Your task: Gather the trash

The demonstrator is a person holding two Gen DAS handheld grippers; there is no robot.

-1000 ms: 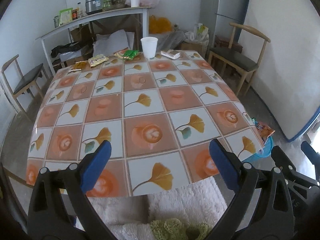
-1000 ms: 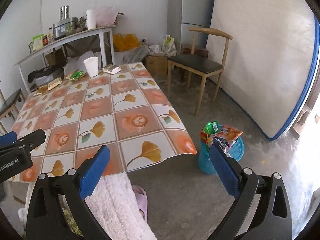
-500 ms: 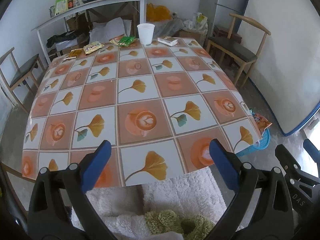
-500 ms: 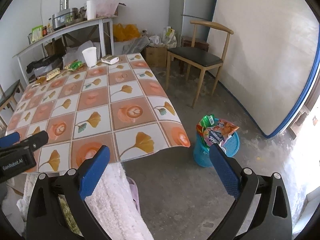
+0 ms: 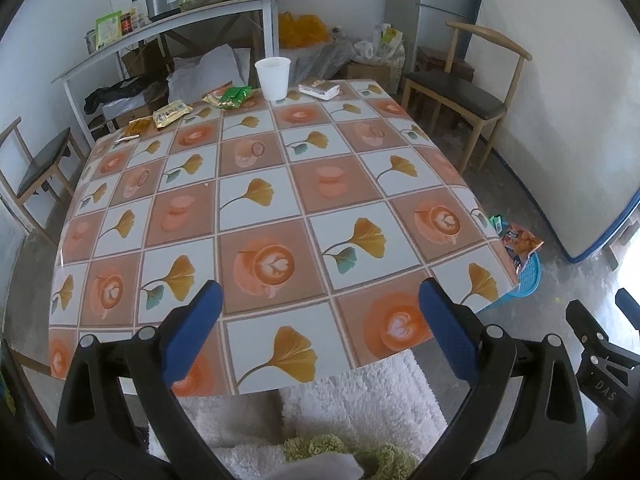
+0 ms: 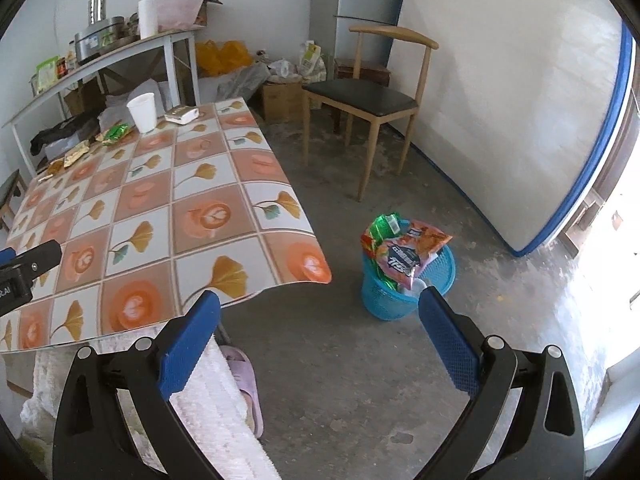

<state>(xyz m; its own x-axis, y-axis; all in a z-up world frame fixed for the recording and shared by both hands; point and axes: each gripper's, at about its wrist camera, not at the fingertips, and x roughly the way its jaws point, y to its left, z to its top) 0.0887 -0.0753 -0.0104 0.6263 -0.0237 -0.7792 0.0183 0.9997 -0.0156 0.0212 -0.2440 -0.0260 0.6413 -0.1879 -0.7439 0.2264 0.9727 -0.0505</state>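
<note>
Trash lies along the far edge of the patterned table (image 5: 256, 200): a white paper cup (image 5: 273, 78), a green wrapper (image 5: 234, 96), a yellow snack packet (image 5: 172, 111), an orange wrapper (image 5: 136, 126) and a white tissue pack (image 5: 319, 89). The cup also shows in the right wrist view (image 6: 143, 112). A blue basket (image 6: 400, 288) holding snack bags (image 6: 404, 256) stands on the floor right of the table. My left gripper (image 5: 320, 320) is open and empty over the table's near edge. My right gripper (image 6: 320, 328) is open and empty, above the floor near the basket.
A wooden chair (image 6: 372, 100) stands at the right, another chair (image 5: 36, 168) at the left. A grey shelf (image 5: 168, 24) with pots and jars is behind the table. A white fluffy cloth (image 5: 360, 400) and a slipper (image 6: 244, 380) lie below the near edge.
Both grippers have shifted a little, so the views have tilted; the table looks slightly nearer in the left view. Both stay open and empty. No trash has moved.
</note>
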